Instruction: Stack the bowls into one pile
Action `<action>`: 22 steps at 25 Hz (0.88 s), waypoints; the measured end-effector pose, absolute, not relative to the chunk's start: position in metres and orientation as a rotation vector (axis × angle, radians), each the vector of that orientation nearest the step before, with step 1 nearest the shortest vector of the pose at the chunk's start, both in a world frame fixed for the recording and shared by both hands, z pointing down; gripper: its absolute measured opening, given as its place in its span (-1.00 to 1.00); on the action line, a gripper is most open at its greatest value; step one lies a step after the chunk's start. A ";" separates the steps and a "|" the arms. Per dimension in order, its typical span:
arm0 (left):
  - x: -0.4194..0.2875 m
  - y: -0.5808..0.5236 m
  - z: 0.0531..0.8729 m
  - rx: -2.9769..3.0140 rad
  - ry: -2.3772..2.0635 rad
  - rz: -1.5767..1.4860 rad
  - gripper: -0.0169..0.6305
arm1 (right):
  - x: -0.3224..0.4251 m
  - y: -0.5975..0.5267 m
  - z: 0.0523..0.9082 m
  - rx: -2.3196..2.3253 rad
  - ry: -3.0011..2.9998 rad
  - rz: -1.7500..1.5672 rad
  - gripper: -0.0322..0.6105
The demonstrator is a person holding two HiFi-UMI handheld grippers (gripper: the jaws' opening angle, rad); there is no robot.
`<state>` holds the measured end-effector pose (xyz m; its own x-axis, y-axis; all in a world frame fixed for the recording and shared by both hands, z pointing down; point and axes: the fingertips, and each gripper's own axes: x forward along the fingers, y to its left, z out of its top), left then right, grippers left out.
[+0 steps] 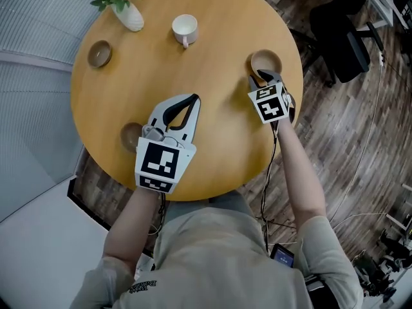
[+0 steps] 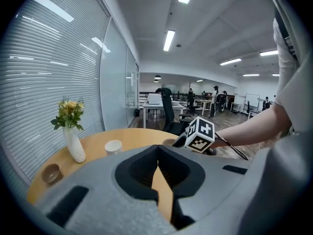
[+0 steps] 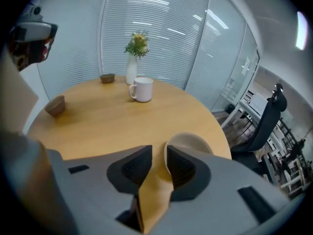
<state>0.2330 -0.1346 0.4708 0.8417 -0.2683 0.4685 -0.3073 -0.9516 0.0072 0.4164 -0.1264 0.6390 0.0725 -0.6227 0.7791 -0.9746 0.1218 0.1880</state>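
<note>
You are at the first pick, and none of the three bowls is stacked yet. Your right gripper (image 3: 159, 151) hangs over the near edge of the right bowl (image 3: 191, 141), which sits close to the rim of the desk (image 1: 212, 63) on your right. Its jaws stand a little apart, and the bowl's near rim shows in the gap, close against the right-hand jaw, though I cannot tell whether a pad touches it. Your left gripper (image 2: 157, 148) has its jaws together with nothing between them. It hovers above the desk just beside the near bowl (image 1: 131, 136), which lies at its left. The far bowl (image 1: 100, 53) stands well apart from both, near the vase (image 1: 131, 17), with a cup (image 1: 185, 29) roughly between it and the right bowl. As I judge it, the next move is to settle the right jaws so one goes inside the rim and one outside, then close on the wall and lift the bowl level. Mind the desk rim, since a nudge outward could push the bowl off. Before your left gripper can take the near bowl, you need to open its jaws.
</note>
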 end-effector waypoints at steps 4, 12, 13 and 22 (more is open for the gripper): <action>0.231 -0.136 0.478 2.915 -0.471 0.742 -0.88 | 0.421 -0.129 0.658 1.541 -1.620 0.580 -0.62; 0.219 -0.130 0.497 2.854 -0.484 0.792 -0.88 | 0.429 -0.132 0.672 1.563 -1.583 0.580 -0.74; 0.218 -0.129 0.497 2.854 -0.484 0.794 -0.88 | 0.430 -0.132 0.672 1.562 -1.580 0.579 -0.75; 0.200 -0.132 0.495 2.845 -0.509 0.797 -0.88 | 0.428 -0.132 0.650 1.580 -1.595 0.526 -0.80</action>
<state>0.1996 -0.1321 0.4947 0.8021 -0.2823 0.5262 -0.3586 -0.9324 0.0464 0.4278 -0.1325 0.6496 0.1135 -0.6228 0.7741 -0.9610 0.1289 0.2446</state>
